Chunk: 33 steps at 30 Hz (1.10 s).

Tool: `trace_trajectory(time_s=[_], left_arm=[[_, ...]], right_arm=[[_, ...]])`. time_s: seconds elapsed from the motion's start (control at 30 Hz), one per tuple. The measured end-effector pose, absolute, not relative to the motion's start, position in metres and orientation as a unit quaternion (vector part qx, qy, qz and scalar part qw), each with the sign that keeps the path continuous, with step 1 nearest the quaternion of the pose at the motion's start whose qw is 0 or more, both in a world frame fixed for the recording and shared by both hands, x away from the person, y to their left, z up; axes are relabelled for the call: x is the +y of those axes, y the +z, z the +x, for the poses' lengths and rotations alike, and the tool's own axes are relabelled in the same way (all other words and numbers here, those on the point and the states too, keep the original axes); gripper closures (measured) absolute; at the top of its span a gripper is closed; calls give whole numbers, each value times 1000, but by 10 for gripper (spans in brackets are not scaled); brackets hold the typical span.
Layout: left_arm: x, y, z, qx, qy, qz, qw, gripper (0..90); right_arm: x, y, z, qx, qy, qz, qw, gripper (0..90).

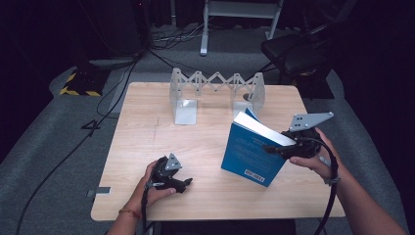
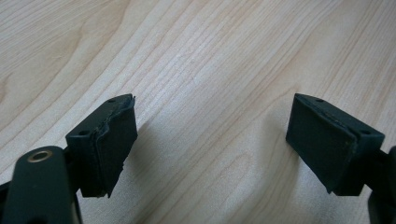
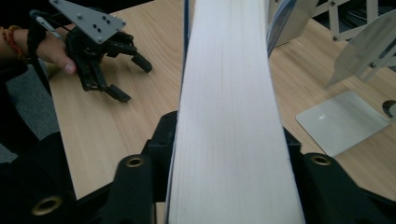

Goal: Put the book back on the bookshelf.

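Observation:
A blue-covered book (image 1: 252, 149) stands tilted over the right half of the wooden table (image 1: 147, 142), white page edges upward. My right gripper (image 1: 276, 148) is shut on its upper right edge. In the right gripper view the thick page block (image 3: 231, 93) runs up between the two black jaws, which press on it from both sides. My left gripper (image 1: 186, 183) rests low at the table's front left, held by a hand, jaws pointing right. Its pads (image 2: 114, 140) stand wide open over bare wood with nothing between them. The left gripper (image 3: 133, 80) also appears at the upper left of the right gripper view.
An expandable metal book rack (image 1: 215, 83) with two upright end plates stands at the table's back edge; one base plate (image 3: 341, 119) lies just right of the book. Cables, a chair and a stand sit on the floor beyond the table.

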<state>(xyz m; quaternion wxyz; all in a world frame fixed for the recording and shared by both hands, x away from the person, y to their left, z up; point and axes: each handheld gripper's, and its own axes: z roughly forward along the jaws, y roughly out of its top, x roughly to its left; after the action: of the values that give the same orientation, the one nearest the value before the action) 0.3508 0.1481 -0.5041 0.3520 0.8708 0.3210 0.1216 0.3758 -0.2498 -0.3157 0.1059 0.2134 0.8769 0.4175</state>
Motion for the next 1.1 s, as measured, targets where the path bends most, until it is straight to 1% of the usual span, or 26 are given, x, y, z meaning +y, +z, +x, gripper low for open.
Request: trace_trajectory(time_s=[0.17, 0.33, 0.67, 0.73, 0.9, 1.1], left_arm=[[148, -504, 351, 320, 121, 871, 352, 167], [148, -504, 351, 318, 121, 872, 352, 167], [147, -504, 351, 319, 121, 872, 351, 167], [147, -504, 351, 319, 121, 872, 351, 167], [147, -504, 351, 319, 121, 872, 352, 167], [146, -504, 351, 318, 120, 872, 353, 166]], right_arm=[[-251, -314, 379, 880, 409, 219, 103, 604], [-249, -313, 380, 882, 402, 220, 108, 606], [-248, -310, 381, 887, 392, 220, 100, 604], [-248, -309, 382, 891, 388, 215, 94, 600], [-250, -304, 388, 906, 362, 212, 49, 577], [-246, -302, 393, 924, 321, 205, 36, 554]])
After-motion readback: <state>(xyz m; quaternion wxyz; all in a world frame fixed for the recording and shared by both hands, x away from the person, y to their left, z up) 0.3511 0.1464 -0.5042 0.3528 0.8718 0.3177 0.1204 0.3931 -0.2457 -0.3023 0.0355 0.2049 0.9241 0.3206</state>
